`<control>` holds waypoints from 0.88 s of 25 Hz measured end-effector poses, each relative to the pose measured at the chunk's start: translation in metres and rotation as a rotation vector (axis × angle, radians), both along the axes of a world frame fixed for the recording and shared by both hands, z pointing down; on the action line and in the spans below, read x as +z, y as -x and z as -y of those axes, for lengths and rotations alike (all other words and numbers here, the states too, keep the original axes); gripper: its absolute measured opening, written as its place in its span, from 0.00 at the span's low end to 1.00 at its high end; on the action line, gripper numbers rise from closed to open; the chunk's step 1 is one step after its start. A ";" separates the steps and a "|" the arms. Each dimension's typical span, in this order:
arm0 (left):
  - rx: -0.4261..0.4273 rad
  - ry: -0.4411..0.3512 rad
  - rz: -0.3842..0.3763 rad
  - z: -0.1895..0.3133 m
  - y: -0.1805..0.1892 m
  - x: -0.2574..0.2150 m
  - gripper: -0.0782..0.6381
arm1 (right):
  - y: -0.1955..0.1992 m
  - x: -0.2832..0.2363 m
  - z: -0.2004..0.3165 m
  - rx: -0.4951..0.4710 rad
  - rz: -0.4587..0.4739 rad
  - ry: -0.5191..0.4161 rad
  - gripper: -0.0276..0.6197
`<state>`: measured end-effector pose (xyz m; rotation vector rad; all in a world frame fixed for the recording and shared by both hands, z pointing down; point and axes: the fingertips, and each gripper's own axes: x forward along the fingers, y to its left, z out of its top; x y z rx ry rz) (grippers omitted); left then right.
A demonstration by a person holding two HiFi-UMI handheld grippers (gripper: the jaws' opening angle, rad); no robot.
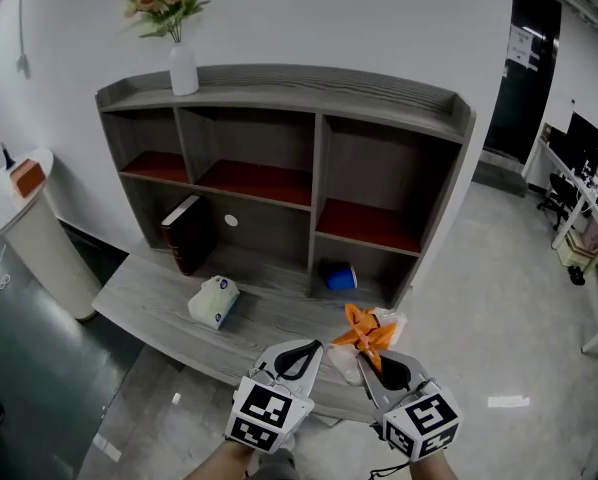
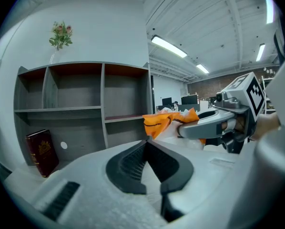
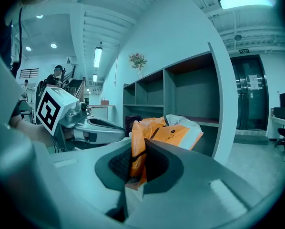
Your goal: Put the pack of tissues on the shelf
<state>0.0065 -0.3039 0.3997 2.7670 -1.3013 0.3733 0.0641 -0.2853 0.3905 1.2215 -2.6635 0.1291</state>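
White-walled room; grey surface (image 1: pixel 149 298) carrying a shelf (image 1: pixel 317 183).

Pack (image 1: pixel 369 330): orange-and-white wrapper, taken to be the tissues. Held in the air over the surface's front edge, well short of the shelf.

Right gripper (image 1: pixel 365 348): fingers closed on the wrapper's edge only; the bulk hangs out ahead of them.

Left gripper (image 1: pixel 312 348): just beside the right, fingers closed, nothing between them.

Cup (image 1: pixel 340 277): blue, in the lower right bay.

Book (image 1: pixel 187 233): dark red, leaning in the lower left bay.

Pale pack (image 1: pixel 214 301): lying on the surface before the book.

Vase (image 1: pixel 183 68): white, with flowers, on the shelf top.

Handling: a grip on thin film probably lets the pack swing. Carry slowly, enter a bay level, rest the pack on the board before releasing. The upper right bay (image 1: pixel 367 226) looks the easiest, clear of the cup.
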 end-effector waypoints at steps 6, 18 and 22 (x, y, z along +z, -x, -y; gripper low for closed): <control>0.033 -0.009 -0.009 0.033 0.005 -0.010 0.10 | 0.003 -0.013 0.037 0.036 -0.005 -0.017 0.06; 0.105 -0.006 -0.017 0.091 0.017 -0.016 0.10 | 0.015 -0.036 0.100 0.103 -0.032 -0.056 0.06; 0.141 -0.009 -0.011 0.108 0.021 -0.017 0.10 | 0.022 -0.041 0.120 0.124 -0.037 -0.063 0.06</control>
